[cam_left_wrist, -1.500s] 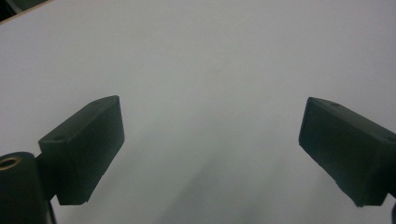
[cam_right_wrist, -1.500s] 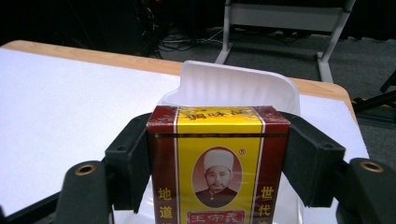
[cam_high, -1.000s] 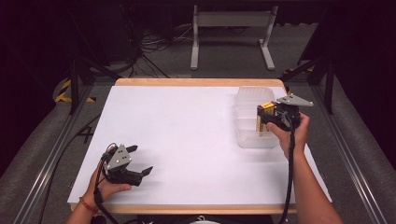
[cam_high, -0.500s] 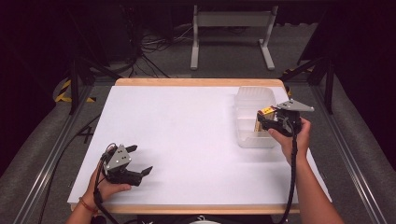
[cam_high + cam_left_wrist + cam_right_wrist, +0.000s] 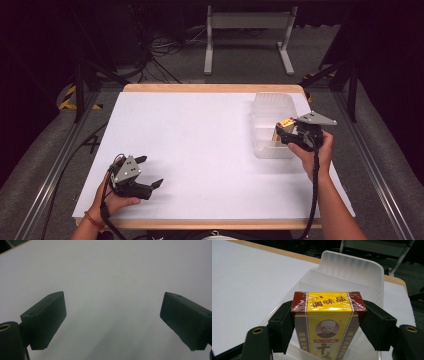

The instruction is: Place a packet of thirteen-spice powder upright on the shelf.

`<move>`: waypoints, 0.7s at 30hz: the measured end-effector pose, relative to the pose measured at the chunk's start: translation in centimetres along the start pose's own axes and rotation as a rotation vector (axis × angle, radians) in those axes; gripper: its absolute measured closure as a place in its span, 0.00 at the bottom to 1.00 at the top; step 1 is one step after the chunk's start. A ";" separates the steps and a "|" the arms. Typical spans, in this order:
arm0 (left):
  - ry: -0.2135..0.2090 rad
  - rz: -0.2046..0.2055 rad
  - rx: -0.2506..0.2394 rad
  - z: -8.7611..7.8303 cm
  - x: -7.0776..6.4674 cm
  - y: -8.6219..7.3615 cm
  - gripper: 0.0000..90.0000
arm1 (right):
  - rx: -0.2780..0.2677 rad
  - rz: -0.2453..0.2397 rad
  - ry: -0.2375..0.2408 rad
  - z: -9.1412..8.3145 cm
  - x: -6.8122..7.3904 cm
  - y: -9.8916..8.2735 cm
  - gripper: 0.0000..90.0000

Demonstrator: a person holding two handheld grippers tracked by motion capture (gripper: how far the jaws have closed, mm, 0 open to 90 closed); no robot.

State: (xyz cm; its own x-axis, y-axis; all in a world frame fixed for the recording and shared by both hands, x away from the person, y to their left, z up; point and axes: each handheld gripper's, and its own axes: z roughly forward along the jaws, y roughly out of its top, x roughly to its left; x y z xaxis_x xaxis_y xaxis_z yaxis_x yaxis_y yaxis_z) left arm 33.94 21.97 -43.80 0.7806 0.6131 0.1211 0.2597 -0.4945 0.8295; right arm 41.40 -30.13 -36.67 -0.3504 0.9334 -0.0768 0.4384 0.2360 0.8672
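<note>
My right tongs [image 5: 328,327] clamp yellow-and-maroon seasoning box [image 5: 328,315], upright, over clear plastic bin [image 5: 352,270] at surface [image 5: 200,140] right edge. My left tongs [image 5: 112,322] spread wide, gripping nothing, low over bare surface, near front-left corner.

— Where could a hand pass?
— The white table [image 5: 200,135] lies bare across its left, middle and far stretches.
— And in the way?
— A clear plastic bin [image 5: 272,107] at the far right, with the right gripper [image 5: 286,136] clamping a yellow box [image 5: 328,322] over its near end. The left gripper [image 5: 145,172], jaws apart, sits near-left.
</note>
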 end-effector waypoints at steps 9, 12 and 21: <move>0.008 -0.003 -0.010 -0.3 0.0 0.0 0.08 | -0.013 -0.012 0.002 -0.2 -0.1 -0.4 0.36; 0.010 -0.004 -0.010 -0.4 0.1 -0.1 0.08 | -0.013 -0.013 0.011 -0.2 -0.2 -0.5 0.36; 0.014 -0.005 -0.020 -0.7 0.1 0.0 0.08 | -0.012 -0.013 0.015 -0.3 -0.4 -0.6 0.36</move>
State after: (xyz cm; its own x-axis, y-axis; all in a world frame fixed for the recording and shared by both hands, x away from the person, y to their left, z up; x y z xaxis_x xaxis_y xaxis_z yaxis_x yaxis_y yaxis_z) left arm 33.60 22.50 -43.42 0.7712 0.6244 0.1241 0.2525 -0.4790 0.8407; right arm 40.99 -30.73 -36.99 -0.3684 0.9261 -0.0808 0.4239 0.2447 0.8720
